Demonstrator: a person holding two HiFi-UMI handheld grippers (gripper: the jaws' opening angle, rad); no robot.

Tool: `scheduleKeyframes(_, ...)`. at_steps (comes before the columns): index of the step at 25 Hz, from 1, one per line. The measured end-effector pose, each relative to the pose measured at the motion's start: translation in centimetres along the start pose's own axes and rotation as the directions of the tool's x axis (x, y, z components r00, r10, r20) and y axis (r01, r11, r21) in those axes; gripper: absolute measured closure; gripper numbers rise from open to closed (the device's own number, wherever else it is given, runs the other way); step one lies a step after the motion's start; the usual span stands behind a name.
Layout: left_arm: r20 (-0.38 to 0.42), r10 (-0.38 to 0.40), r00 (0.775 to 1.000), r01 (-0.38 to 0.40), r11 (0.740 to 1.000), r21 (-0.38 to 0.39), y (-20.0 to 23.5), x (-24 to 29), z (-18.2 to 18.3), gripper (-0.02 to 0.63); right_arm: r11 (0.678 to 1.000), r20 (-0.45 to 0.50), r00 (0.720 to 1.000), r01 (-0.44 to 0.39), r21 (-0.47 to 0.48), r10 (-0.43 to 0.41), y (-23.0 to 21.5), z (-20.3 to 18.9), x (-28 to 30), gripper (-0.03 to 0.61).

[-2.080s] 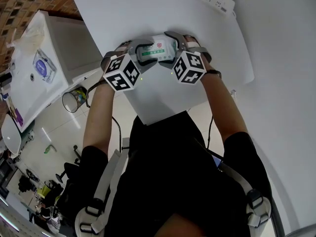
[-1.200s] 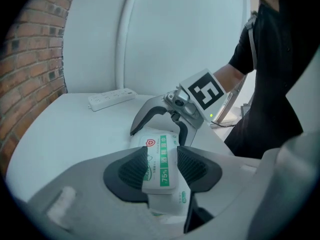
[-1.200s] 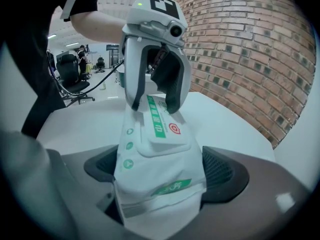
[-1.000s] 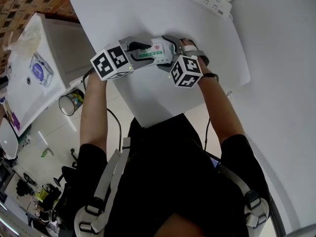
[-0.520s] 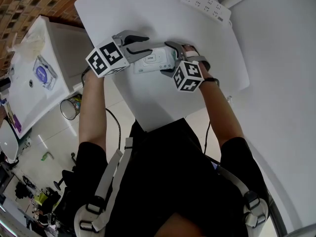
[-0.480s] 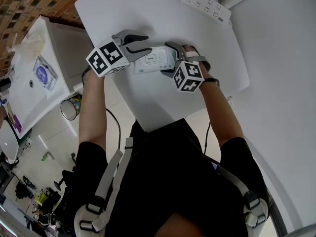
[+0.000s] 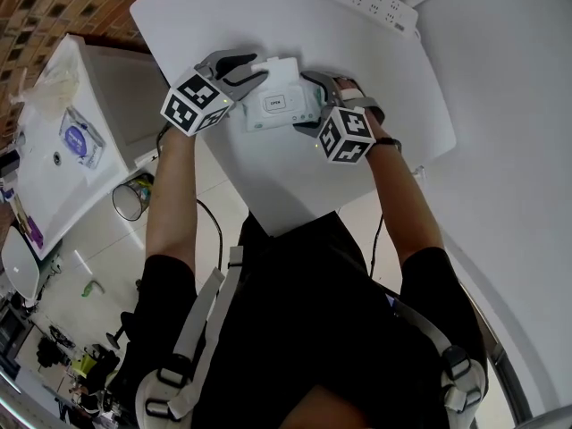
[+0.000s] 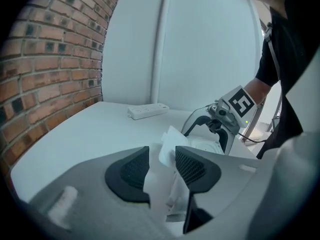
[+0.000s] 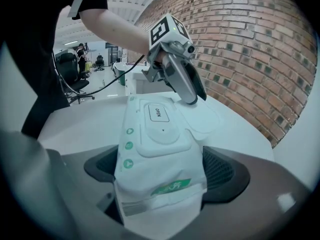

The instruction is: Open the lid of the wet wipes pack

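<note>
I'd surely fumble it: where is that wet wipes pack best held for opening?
Probably by a short end of the wet wipes pack, coming in lengthwise from that end with the jaws across its width. The soft film there squeezes between the pads, while the stiff lid fitting on top is left clear. The right gripper holds it this way.

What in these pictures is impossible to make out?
- Green print on the wipes pack: right gripper view, too small and blurred.
- Most of the pack: left gripper view, blocked by the left gripper, whose jaws have just been closing on the lid.
- The pack's clamped end: head view, covered by the right gripper.
- What the cup on the floor holds: head view, too small.
</note>
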State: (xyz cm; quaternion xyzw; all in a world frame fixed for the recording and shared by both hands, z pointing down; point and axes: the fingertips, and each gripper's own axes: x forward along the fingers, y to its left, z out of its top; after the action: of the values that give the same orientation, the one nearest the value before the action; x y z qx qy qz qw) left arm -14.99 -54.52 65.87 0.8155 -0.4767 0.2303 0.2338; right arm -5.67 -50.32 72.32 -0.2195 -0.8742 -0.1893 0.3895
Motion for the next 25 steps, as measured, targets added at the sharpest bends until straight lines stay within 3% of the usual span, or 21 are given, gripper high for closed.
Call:
scheduleKeyframes(6, 0.035, 0.027, 0.999, -0.027, 1.0, 0.003, -0.5, 0.2, -0.1, 0.443, 0.999, 0.011, 1.0, 0.009, 0.047, -0.01, 0.0, 0.2, -0.7, 0.083)
scheduleKeyframes(14, 0.048, 0.008, 0.999, -0.013, 0.995, 0.1, -2.4, -3.4, 0.3, 0.442, 0.979, 0.003, 0.99, 0.141, 0.151, -0.143, -0.2, 1.4, -3.8, 0.083)
scheduleKeyframes(21, 0.12, -0.005, 0.993, -0.01, 0.992, 0.127, -4.7, -7.7, 1.1, 0.443, 0.935, -0.009, 0.973, 0.223, 0.276, -0.23, 2.0, 3.7, -7.4, 0.083)
scheduleKeyframes(25, 0.189, -0.026, 0.982, 0.004, 0.994, 0.111, -6.6, -9.2, 1.9, 0.443, 0.898, 0.005, 0.944, 0.311, 0.311, -0.329, 3.2, 5.1, -9.4, 0.101)
